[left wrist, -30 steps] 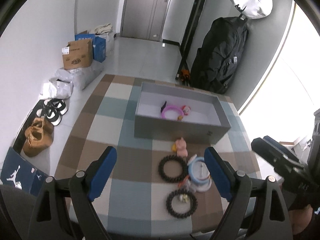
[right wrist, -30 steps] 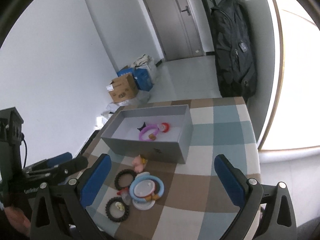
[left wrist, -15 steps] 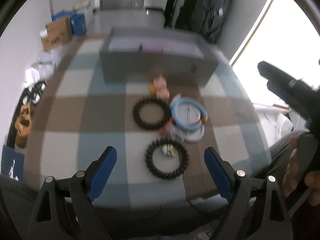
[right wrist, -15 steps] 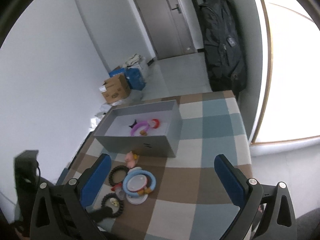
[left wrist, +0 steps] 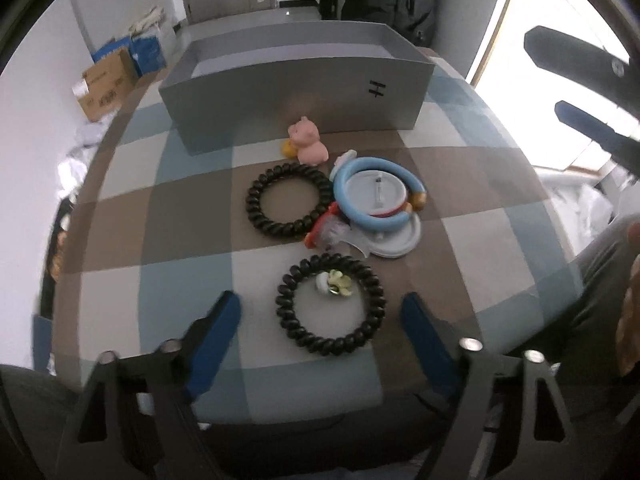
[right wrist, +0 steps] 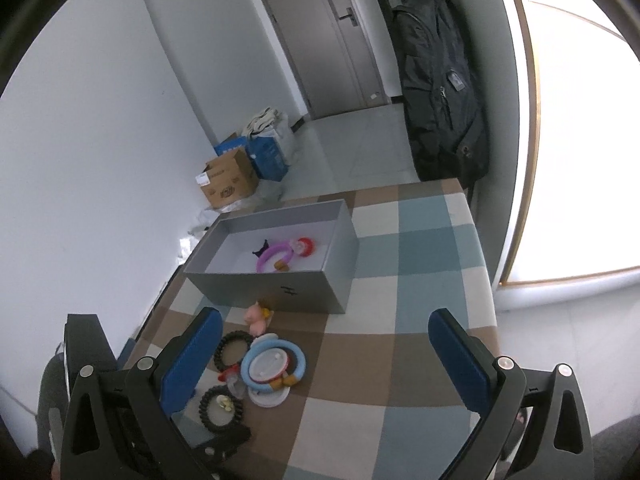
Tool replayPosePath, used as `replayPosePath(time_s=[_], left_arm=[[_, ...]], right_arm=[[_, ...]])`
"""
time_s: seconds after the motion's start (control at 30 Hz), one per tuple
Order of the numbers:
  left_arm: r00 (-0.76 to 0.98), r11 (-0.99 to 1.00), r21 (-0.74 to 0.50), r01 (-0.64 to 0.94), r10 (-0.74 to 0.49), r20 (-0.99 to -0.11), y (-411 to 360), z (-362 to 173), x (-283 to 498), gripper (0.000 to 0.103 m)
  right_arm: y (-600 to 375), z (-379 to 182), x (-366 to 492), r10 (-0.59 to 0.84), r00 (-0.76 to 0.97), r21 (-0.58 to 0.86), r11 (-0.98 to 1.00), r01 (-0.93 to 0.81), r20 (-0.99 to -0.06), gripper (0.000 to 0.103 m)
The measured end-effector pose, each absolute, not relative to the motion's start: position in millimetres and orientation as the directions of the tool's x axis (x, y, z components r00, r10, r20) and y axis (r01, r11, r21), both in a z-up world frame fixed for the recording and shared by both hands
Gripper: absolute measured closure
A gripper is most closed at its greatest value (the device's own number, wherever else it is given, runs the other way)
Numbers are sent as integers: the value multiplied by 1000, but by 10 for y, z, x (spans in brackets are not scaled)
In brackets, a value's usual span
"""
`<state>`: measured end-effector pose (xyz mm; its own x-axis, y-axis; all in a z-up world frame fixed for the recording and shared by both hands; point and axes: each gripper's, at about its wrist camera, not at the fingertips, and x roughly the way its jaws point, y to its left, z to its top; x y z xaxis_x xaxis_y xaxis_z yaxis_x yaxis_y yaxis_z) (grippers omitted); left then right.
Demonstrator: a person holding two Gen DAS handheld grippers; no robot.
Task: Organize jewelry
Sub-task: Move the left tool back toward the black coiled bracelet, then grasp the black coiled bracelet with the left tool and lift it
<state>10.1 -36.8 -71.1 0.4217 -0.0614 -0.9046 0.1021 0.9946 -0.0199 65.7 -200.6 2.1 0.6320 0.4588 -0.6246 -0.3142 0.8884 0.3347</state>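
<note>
On the checked tablecloth lies a near black coil ring point(left wrist: 282, 305) with a small yellow-white charm point(left wrist: 334, 283) inside it. My left gripper point(left wrist: 320, 309) points down over this ring. Its jaws are closing with the ring between them, and the blue pads stand clear of it. Beyond lie a second black coil ring point(left wrist: 253, 200), a blue bangle point(left wrist: 340, 192) on white discs point(left wrist: 396, 240), and a pink pig figure point(left wrist: 307, 142). My right gripper point(right wrist: 324, 320) hangs open above the cloth, empty. The grey box point(right wrist: 280, 288) holds a purple bangle point(right wrist: 276, 250).
The grey box wall point(left wrist: 296, 92) stands just behind the pig. A red-and-clear piece point(left wrist: 320, 232) lies between the rings. A black backpack point(right wrist: 440, 92) hangs past the table's far end. Cardboard boxes point(right wrist: 228, 180) sit on the floor. The table's near edge runs under my left gripper.
My left gripper has come down and tipped towards the table, so the near black ring now lies between its fingers, which have narrowed. The right gripper has hardly moved.
</note>
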Motion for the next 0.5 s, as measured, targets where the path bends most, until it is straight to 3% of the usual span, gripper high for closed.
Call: replayPosePath(time_s=[0.03,0.1,0.17,0.5], left_arm=[[422,994,-28,110,-72,-904,-385,-700,99,35],[428,993,-29,115,-76,-901,-398,-664,76,52],[427,991,-42,124,-91,-900,-394,-651,56,59],[434,960,-255,114,-279,-856,-198,-483,83,63]], right_arm=[[-2008,22,657,459,632,336,888,-313,-625,0],[-2014,23,658,457,632,335,889,-312,-625,0],[-2019,20,664,455,632,334,890,-309,-628,0],[-2043,2,681,447,627,338,894,-294,-638,0]])
